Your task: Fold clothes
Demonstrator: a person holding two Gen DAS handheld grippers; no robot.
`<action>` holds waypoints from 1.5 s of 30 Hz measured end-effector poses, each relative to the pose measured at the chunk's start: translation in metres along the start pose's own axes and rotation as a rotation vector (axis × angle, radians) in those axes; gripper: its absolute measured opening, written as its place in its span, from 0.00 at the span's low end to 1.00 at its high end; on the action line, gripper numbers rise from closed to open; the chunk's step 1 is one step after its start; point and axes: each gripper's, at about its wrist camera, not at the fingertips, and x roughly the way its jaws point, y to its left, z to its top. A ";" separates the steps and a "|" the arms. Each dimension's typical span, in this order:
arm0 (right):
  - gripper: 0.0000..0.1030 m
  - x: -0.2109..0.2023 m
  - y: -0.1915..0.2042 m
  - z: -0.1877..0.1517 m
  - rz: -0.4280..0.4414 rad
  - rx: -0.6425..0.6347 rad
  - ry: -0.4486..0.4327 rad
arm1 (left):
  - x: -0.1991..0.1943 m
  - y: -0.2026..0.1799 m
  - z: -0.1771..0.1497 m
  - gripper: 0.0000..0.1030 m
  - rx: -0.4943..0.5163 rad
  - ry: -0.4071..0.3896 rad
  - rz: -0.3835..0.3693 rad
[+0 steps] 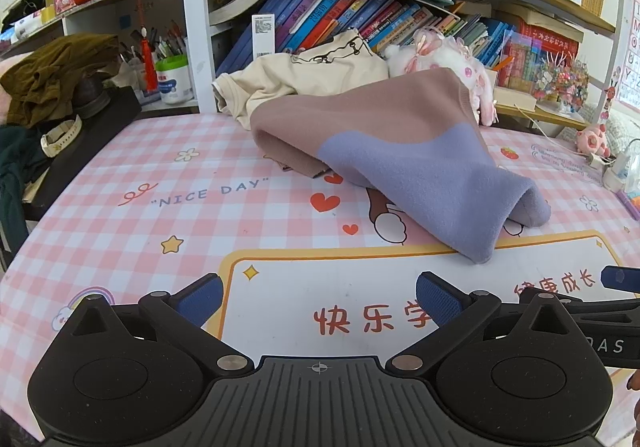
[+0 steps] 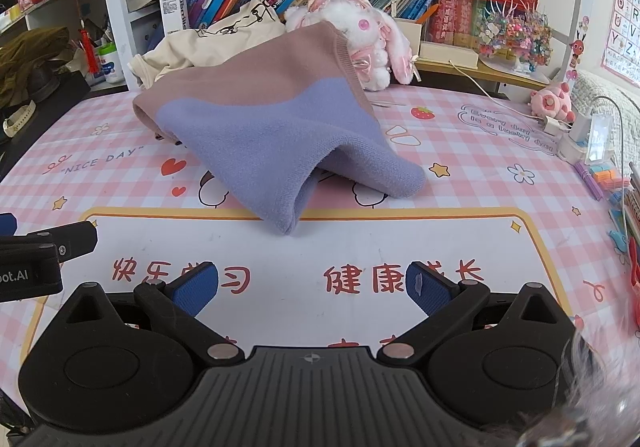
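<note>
Sweater (image 1: 400,151): on bench (image 1: 120,215), ahead of both your tongs, long axis running back-left to front-right. Left tongs (image 1: 318,299) spread, empty; right tongs (image 2: 312,289) spread, empty, nearer to its front corner.

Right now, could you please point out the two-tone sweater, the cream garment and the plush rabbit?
two-tone sweater (image 2: 256,135): right wrist view, on its purple part.
cream garment (image 1: 320,75): left wrist view, on its front.
plush rabbit (image 2: 360,27): right wrist view, on its face.
</note>
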 end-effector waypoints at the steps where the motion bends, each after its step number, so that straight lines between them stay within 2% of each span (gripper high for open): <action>1: 0.99 0.000 0.000 0.000 0.000 -0.001 0.000 | 0.000 0.000 0.000 1.00 0.000 0.000 -0.001; 45: 0.99 -0.003 0.009 0.001 -0.001 -0.016 0.008 | 0.000 0.006 0.001 1.00 0.015 -0.003 -0.016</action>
